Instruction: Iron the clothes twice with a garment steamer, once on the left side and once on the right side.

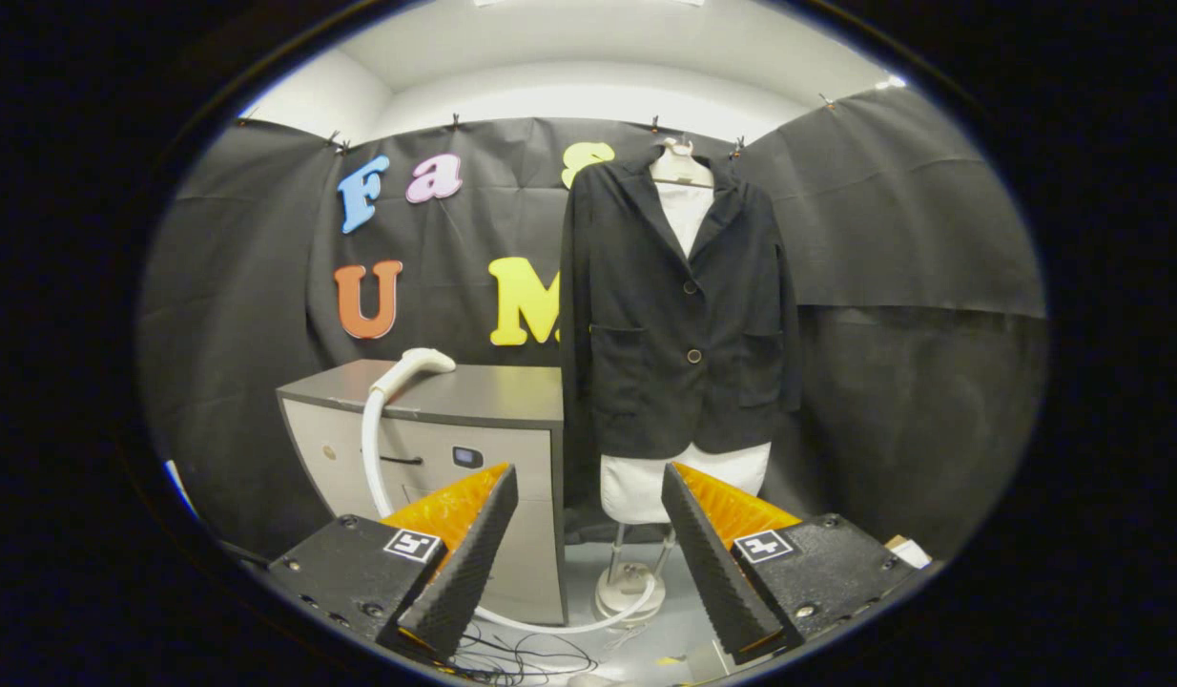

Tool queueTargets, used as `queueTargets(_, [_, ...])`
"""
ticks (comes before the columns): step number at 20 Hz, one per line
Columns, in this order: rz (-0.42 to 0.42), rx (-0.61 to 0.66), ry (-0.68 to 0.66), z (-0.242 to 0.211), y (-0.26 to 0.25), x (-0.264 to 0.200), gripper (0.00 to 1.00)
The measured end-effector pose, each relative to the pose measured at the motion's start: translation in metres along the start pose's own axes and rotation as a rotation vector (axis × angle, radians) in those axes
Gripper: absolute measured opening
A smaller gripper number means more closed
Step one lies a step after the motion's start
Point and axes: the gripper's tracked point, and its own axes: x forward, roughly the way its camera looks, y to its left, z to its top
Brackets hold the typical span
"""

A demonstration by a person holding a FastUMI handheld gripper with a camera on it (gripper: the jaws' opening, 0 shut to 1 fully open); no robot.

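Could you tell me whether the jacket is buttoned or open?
Buttoned: the jacket fronts meet at both buttons. The hand-held gripper is open.

grey cabinet (474,393), steamer head (414,365) seemingly atop

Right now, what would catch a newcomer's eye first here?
The black jacket hanging on a white mannequin, straight beyond the open claw. Next, the white steamer head lying on the grey cabinet beside the jacket, its hose looping down to the floor.
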Motion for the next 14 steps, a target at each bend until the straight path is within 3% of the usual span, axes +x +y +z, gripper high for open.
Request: queueTargets(14, [0.206,0.018,0.038,0.088,0.199,0.148,0.97])
